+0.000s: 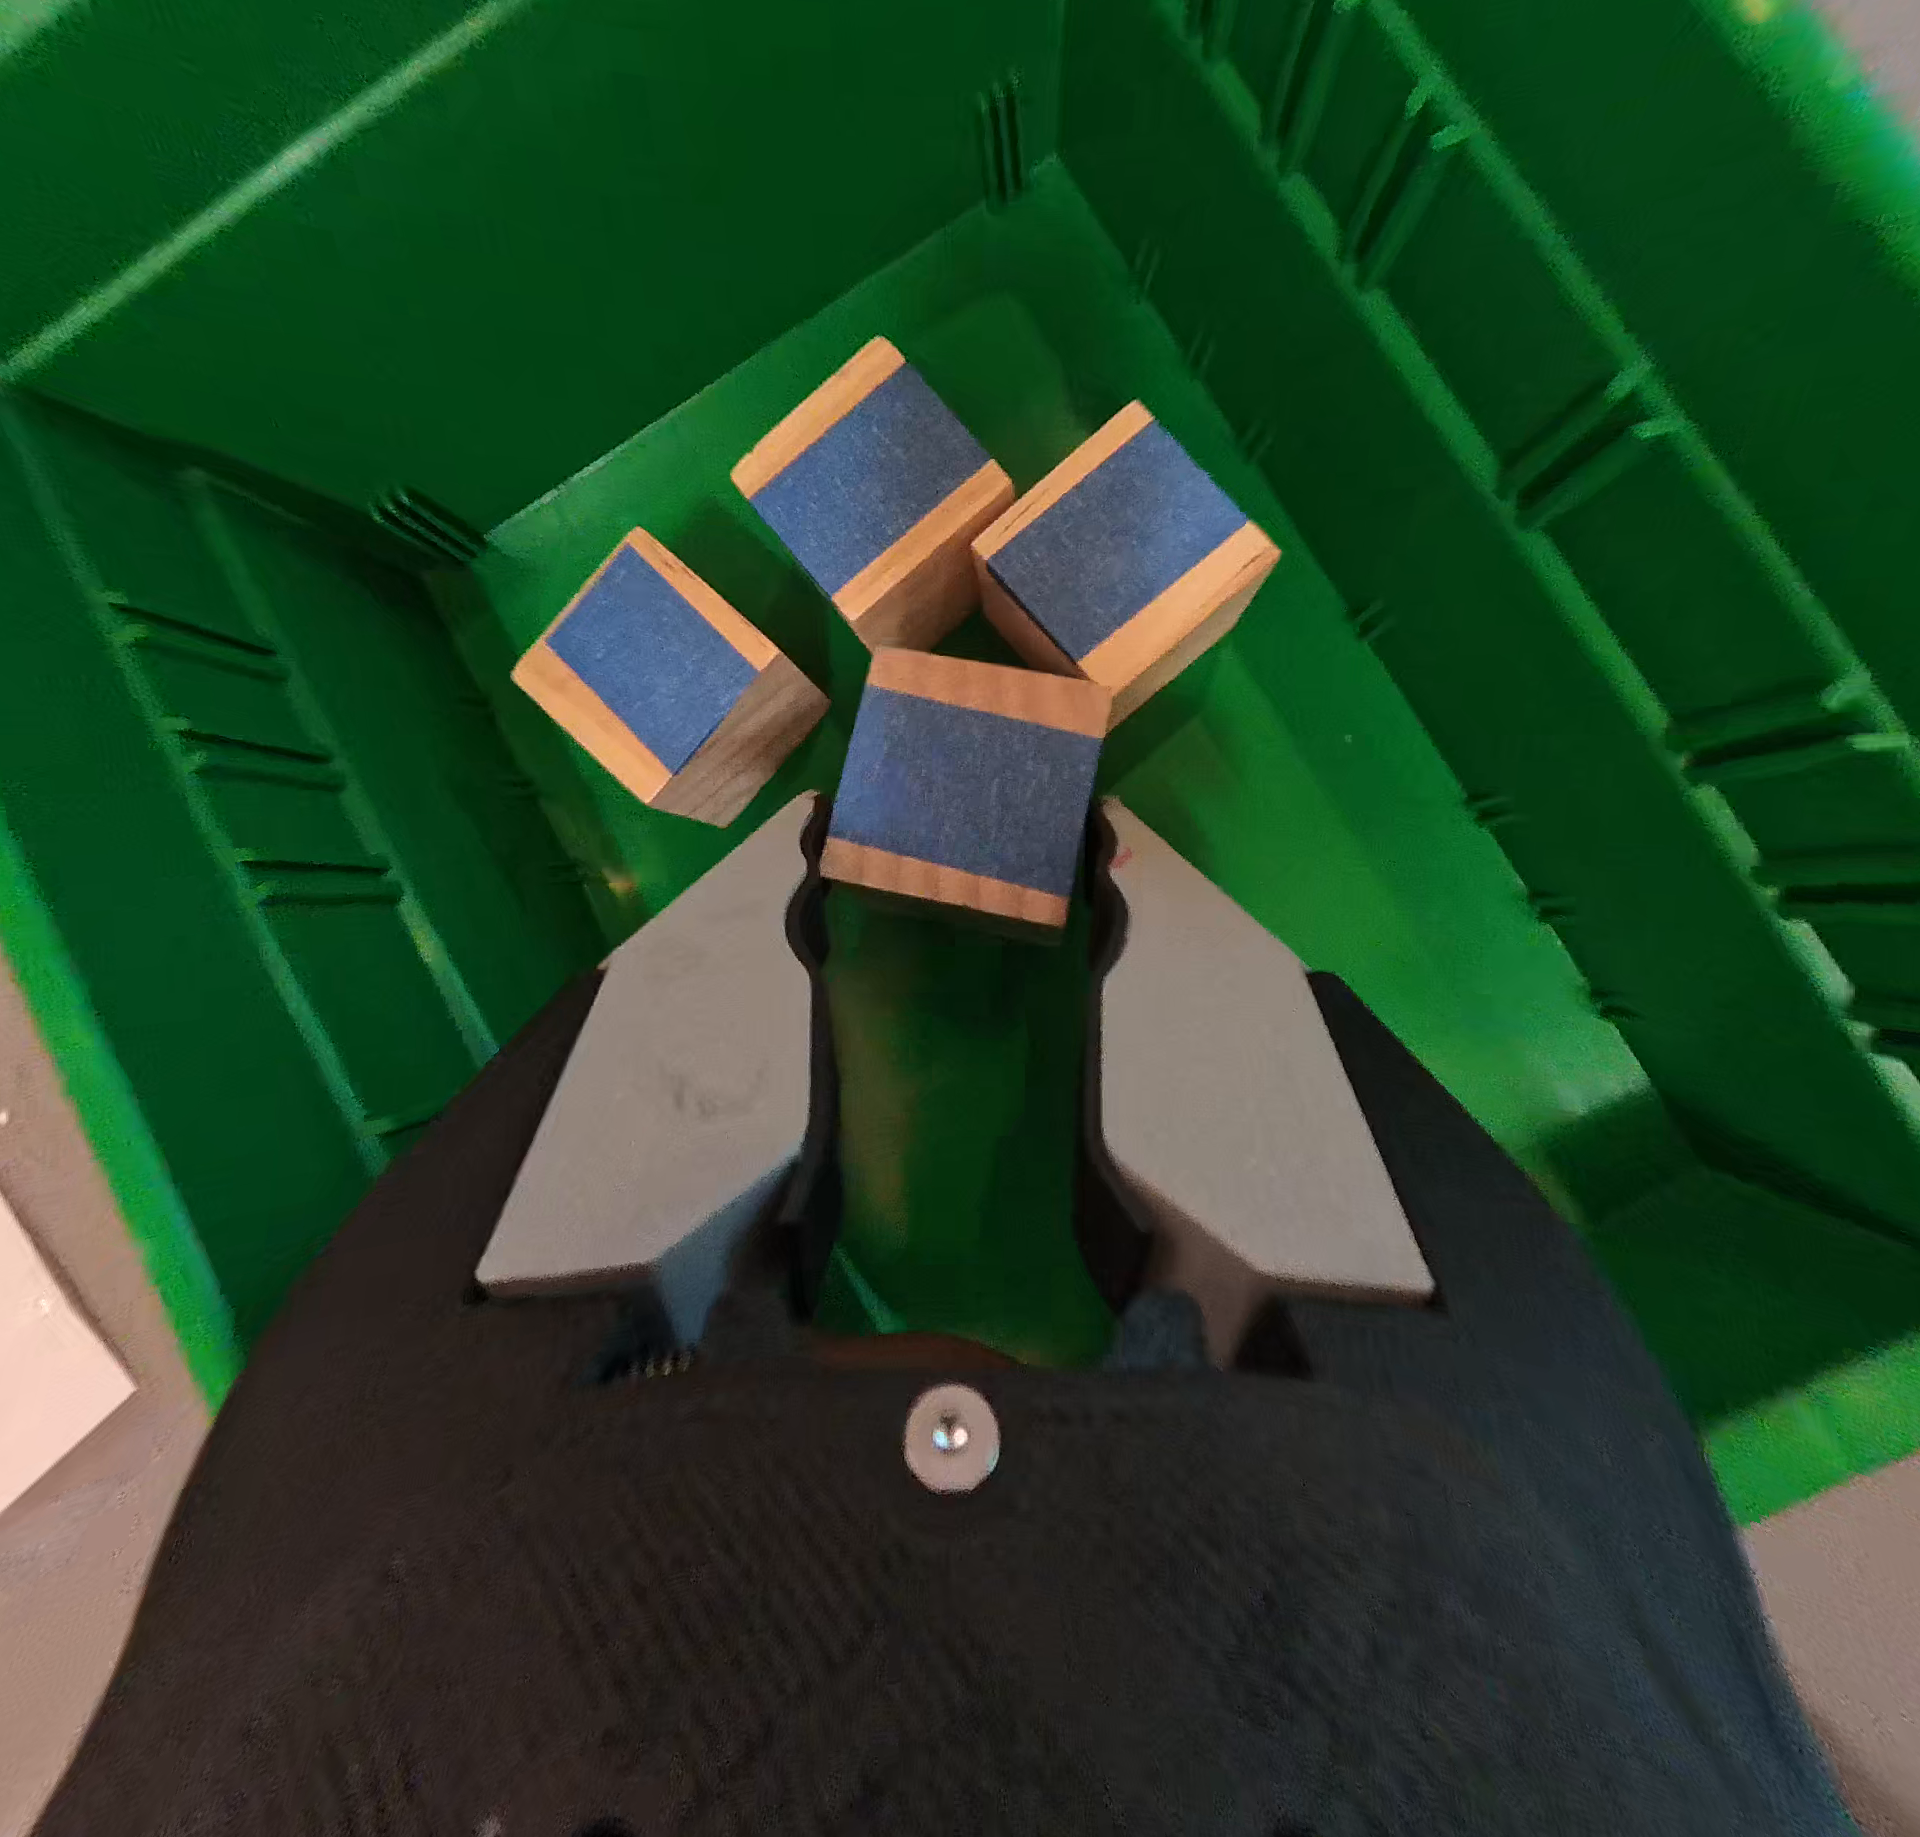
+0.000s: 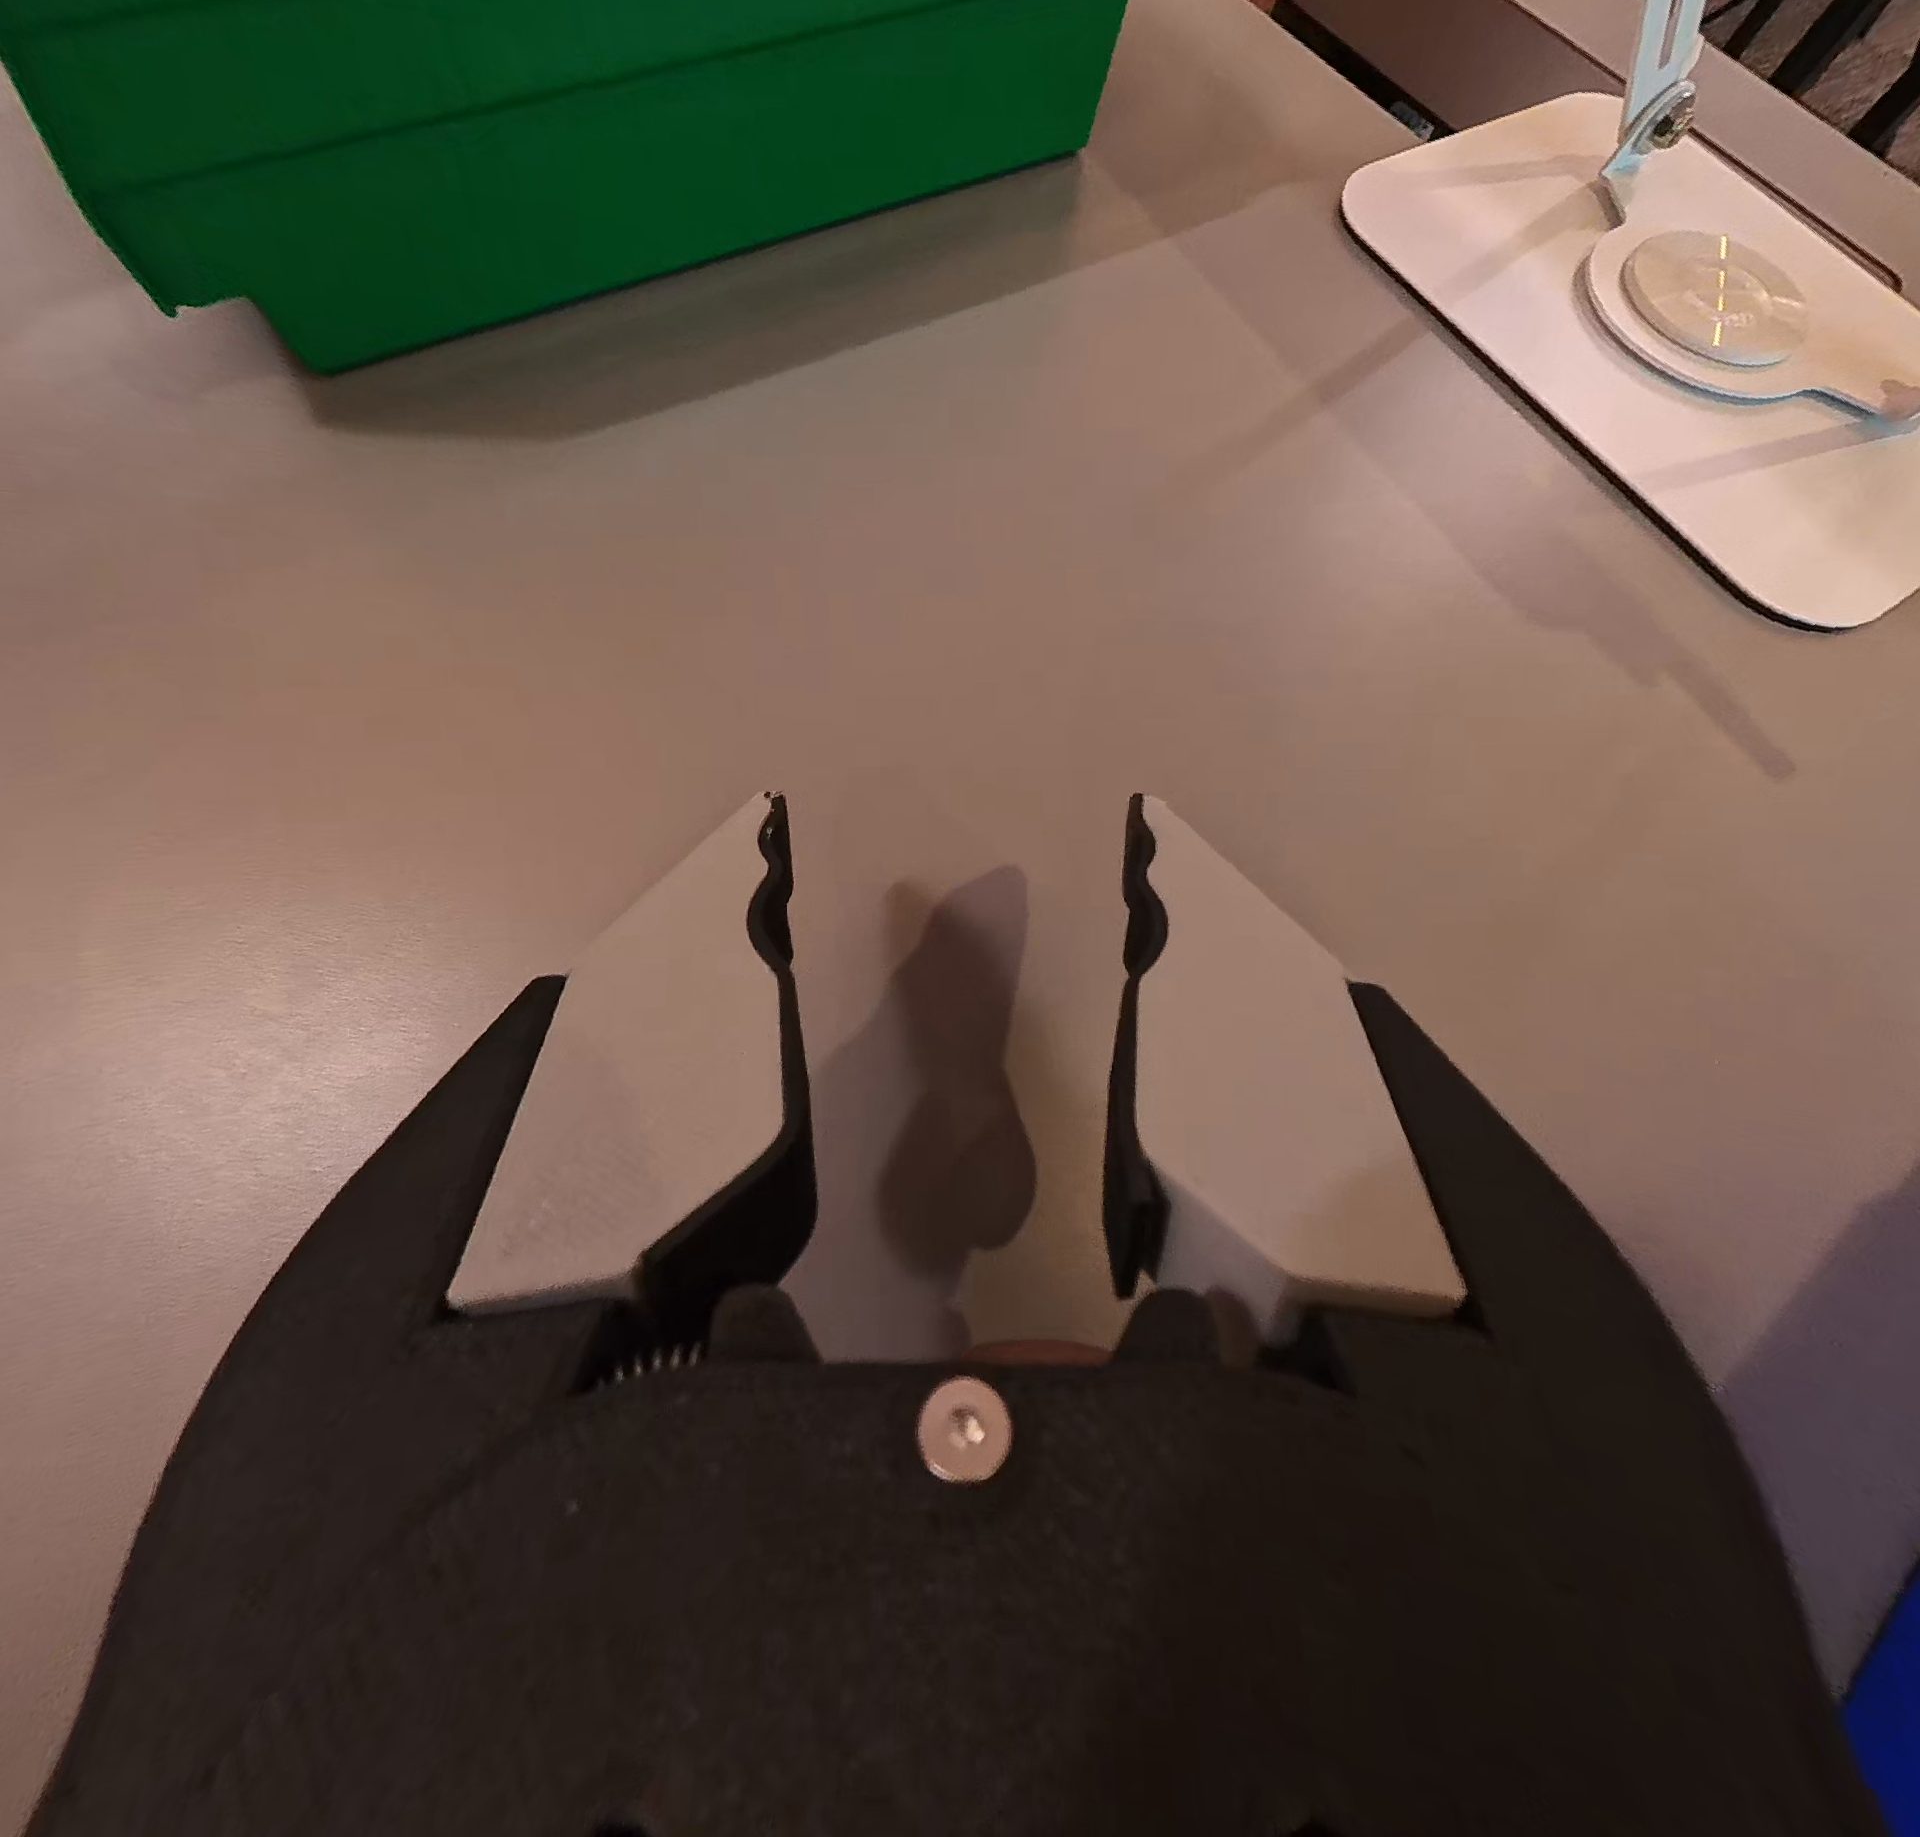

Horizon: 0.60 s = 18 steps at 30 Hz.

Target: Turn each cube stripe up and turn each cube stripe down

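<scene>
In the left wrist view, a wooden cube with a blue stripe on its upper face sits between the tips of my left gripper, which is shut on its two sides inside the green bin. Three other cubes stand just beyond it on the bin floor, all stripe up: one on the left, one in the middle and one on the right. In the right wrist view, my right gripper is open and empty, low over the grey table. The bin is at that view's far left.
The bin's ribbed walls rise close around the cubes on all sides. A white stand base with a pale metal arm sits on the table at the far right. A blue patch shows at the near right corner.
</scene>
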{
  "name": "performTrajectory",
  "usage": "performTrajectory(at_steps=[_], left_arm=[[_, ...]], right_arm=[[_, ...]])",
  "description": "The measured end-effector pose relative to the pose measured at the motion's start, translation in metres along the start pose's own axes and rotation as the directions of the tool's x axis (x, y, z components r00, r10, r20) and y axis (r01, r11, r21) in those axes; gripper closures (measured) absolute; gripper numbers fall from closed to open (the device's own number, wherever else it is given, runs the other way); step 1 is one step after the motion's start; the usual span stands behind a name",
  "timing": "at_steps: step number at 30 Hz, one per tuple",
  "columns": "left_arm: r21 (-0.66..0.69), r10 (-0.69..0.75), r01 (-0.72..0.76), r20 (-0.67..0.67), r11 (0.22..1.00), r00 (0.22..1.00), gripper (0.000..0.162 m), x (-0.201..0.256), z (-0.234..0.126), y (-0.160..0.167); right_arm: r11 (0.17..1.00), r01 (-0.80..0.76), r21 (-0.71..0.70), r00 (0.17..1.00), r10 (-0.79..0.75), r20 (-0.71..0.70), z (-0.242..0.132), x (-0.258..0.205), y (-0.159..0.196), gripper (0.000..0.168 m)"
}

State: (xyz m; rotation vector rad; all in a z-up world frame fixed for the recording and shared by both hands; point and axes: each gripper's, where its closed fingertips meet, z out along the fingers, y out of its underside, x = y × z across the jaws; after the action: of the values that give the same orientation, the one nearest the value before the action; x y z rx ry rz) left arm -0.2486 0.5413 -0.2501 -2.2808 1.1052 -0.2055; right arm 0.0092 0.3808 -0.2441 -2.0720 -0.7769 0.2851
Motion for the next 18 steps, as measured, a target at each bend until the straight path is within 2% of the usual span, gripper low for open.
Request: performTrajectory(at_steps=[1, 3, 5, 6, 8, 10, 13, 16, 18], left_arm=[[0.025, 0.003, -0.003, -0.001, 1.0, 1.0, 0.114, 0.001, -0.006, -0.003], [0.106, -0.006, 0.008, -0.019, 0.994, 1.0, 0.114, 0.004, -0.023, -0.015], [0.272, 0.011, 0.017, -0.1, 0.962, 0.995, 0.114, 0.02, -0.048, -0.039], [0.379, 0.053, 0.012, -0.16, 0.925, 0.986, 0.114, 0.035, -0.065, -0.053], [0.601, 0.218, -0.021, -0.258, 0.799, 0.941, 0.115, 0.079, -0.105, -0.077], [0.78, 0.454, -0.077, -0.278, 0.621, 0.847, 0.115, 0.138, -0.146, -0.085], [0.918, 0.728, -0.166, -0.166, 0.36, 0.665, 0.115, 0.226, -0.185, -0.073], [0.959, 0.832, -0.208, -0.045, 0.191, 0.553, 0.115, 0.29, -0.198, -0.066], [0.971, 0.843, -0.213, 0.021, 0.111, 0.538, 0.114, 0.318, -0.199, -0.069]], right_arm=[[1.0, -0.002, 0.002, 1.0, 0.002, 0.012, 0.0, -0.002, -0.001, 0.106], [1.0, -0.012, 0.015, 0.998, 0.011, 0.068, 0.0, -0.011, -0.003, 0.107], [0.997, -0.055, 0.052, 0.983, 0.046, 0.175, -0.004, -0.027, -0.011, 0.107], [0.993, -0.09, 0.072, 0.969, 0.071, 0.237, -0.007, -0.035, -0.016, 0.107], [0.979, -0.172, 0.111, 0.914, 0.117, 0.387, -0.017, -0.052, -0.028, 0.105], [0.955, -0.268, 0.126, 0.798, 0.146, 0.584, -0.035, -0.076, -0.042, 0.104], [0.903, -0.411, 0.129, 0.539, 0.126, 0.833, -0.076, -0.105, -0.066, 0.104], [0.865, -0.49, 0.112, 0.321, 0.059, 0.945, -0.112, -0.119, -0.081, 0.107], [0.856, -0.501, 0.126, 0.264, 0.012, 0.965, -0.124, -0.124, -0.084, 0.107]])
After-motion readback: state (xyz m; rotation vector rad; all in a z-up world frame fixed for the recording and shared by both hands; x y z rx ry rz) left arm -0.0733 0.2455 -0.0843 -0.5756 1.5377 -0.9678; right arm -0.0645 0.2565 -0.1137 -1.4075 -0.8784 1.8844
